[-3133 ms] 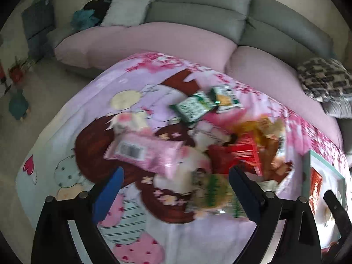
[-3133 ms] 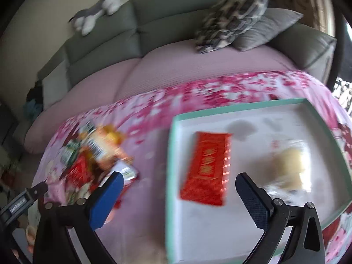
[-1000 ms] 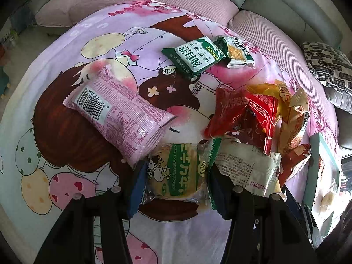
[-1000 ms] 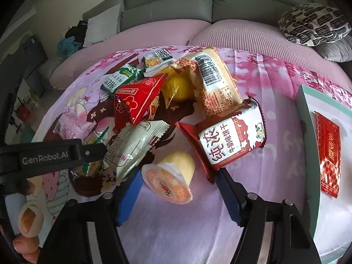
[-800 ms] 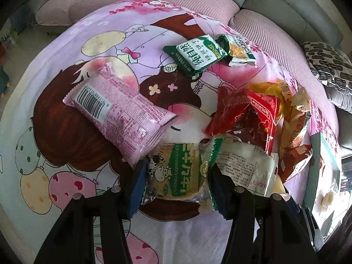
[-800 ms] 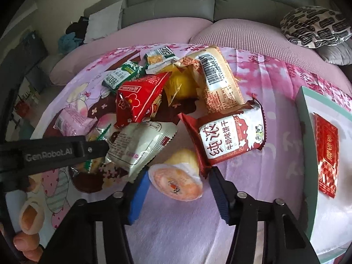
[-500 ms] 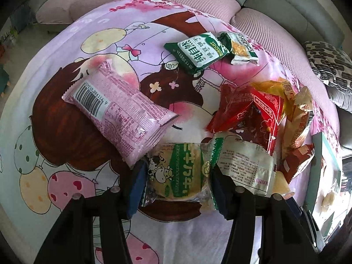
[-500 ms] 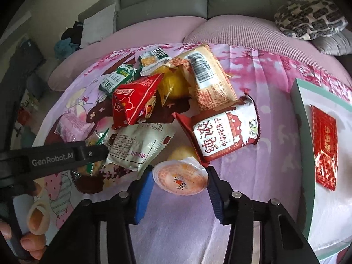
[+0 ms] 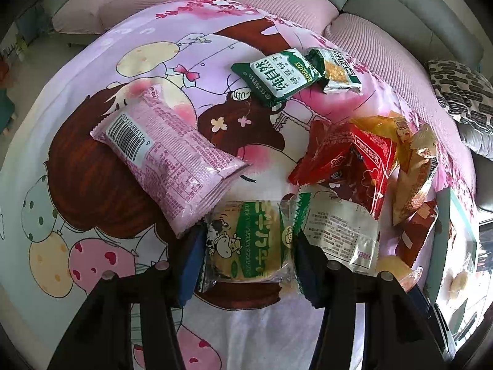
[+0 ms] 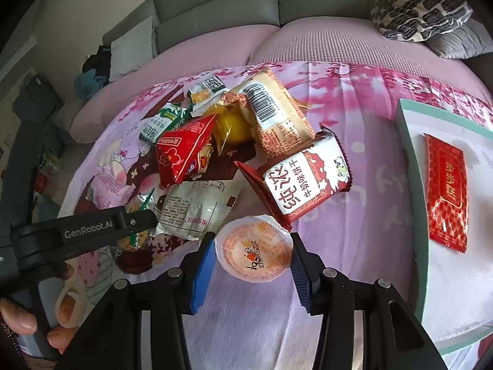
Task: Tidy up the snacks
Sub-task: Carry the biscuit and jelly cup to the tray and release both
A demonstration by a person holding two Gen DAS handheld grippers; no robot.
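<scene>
Snack packs lie heaped on a cartoon-print cloth. My left gripper [image 9: 246, 246] is shut on a green-and-yellow cake pack [image 9: 246, 243], one finger on each side. A pink pack [image 9: 166, 157] lies left of it, a white pack [image 9: 339, 231] right of it. My right gripper [image 10: 251, 259] is shut on an orange jelly cup [image 10: 254, 254], lid towards the camera. A red-and-white biscuit pack [image 10: 299, 182] touches the cup's far side. A red pack [image 10: 185, 151] and a tan pack [image 10: 277, 114] lie beyond.
A teal-rimmed tray [image 10: 406, 154] at the right holds a red sachet [image 10: 446, 191]. Green packs [image 9: 277, 74] lie at the far side of the heap. A sofa with pink cushions [image 10: 277, 43] stands behind. The left gripper's body [image 10: 83, 234] crosses the right wrist view.
Both grippers came down from open onto the heap. The right jaws closed in on the jelly cup, which turned lid-up. The left jaws stayed around the cake pack.
</scene>
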